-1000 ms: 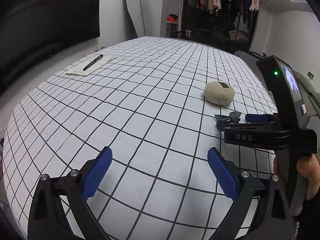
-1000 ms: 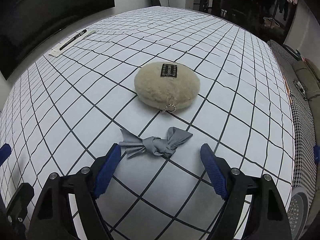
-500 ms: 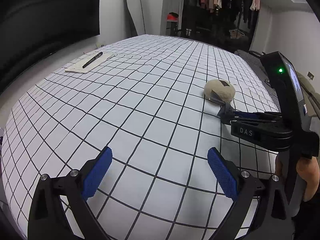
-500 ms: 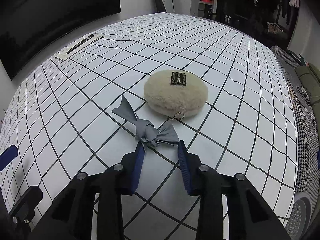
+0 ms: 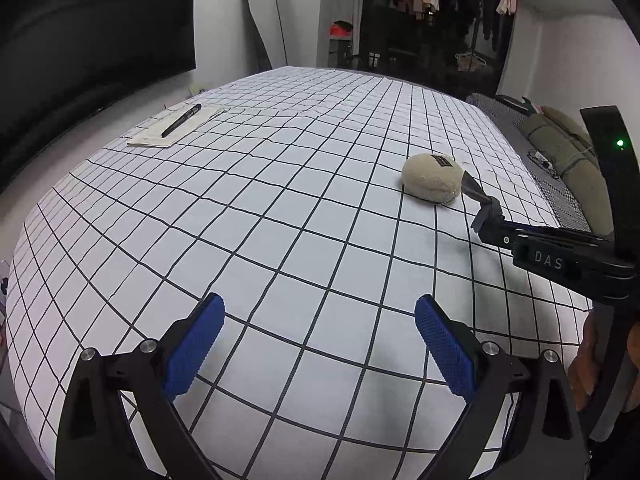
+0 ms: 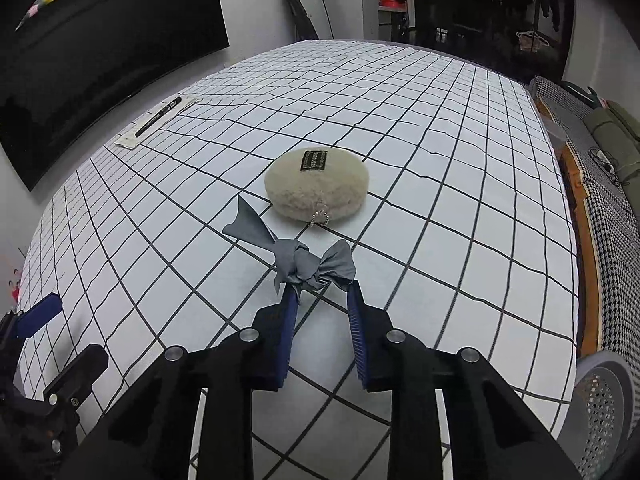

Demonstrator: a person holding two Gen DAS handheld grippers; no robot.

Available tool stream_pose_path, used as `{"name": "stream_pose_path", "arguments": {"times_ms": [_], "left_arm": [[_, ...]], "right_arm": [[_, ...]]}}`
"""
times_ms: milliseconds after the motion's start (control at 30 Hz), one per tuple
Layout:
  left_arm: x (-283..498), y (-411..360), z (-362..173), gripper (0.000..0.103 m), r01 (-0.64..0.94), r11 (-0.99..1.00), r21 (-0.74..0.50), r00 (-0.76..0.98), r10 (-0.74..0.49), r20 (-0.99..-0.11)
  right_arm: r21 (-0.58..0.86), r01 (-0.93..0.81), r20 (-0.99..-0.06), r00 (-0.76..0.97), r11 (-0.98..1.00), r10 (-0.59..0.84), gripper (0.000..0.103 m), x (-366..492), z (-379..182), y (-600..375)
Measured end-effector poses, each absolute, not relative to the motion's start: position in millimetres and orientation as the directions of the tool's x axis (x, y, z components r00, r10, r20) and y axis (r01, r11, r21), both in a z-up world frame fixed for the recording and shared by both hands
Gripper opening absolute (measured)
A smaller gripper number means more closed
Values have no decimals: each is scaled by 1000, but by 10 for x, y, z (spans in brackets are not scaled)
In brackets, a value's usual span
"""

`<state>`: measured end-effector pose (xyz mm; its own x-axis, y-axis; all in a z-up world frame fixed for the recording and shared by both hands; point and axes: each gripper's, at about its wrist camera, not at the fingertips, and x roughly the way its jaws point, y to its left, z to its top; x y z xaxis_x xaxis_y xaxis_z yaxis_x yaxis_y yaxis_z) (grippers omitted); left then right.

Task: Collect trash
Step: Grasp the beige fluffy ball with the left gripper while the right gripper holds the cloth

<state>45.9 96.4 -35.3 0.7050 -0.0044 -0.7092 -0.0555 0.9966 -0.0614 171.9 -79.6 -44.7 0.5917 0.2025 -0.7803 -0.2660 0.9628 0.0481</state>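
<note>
A grey knotted scrap (image 6: 308,266) hangs a little above the grid-patterned tablecloth (image 6: 460,240), nipped at its lower edge between the blue pads of my right gripper (image 6: 322,294), whose jaws are still closing on it. In the left wrist view the same right gripper (image 5: 486,220) reaches in from the right with the scrap (image 5: 472,188) at its tip. My left gripper (image 5: 320,308) stays low over the near side of the table, open with nothing between its fingers.
A fluffy cream pouch (image 6: 316,184) with a black label lies just beyond the scrap. A pen on a paper slip (image 5: 182,120) sits far left. A mesh bin (image 6: 604,400) stands past the table's right edge, beside a houndstooth bench (image 6: 600,216).
My right gripper went from wide open around the scrap to pinched on it, then rose and drew back with it off the cloth. The left gripper has not moved.
</note>
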Motion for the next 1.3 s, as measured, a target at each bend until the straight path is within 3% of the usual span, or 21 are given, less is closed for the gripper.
{"name": "stream_pose_path", "arguments": {"times_ms": [667, 1300], "left_arm": [[1159, 310, -41, 94, 71, 997, -31, 673, -71, -736], [2053, -273, -326, 94, 97, 995, 17, 591, -44, -805]], "right_arm": [[112, -140, -737, 652, 984, 177, 25, 1265, -314, -1752], [154, -74, -728, 666, 985, 163, 25, 1196, -360, -2245]]}}
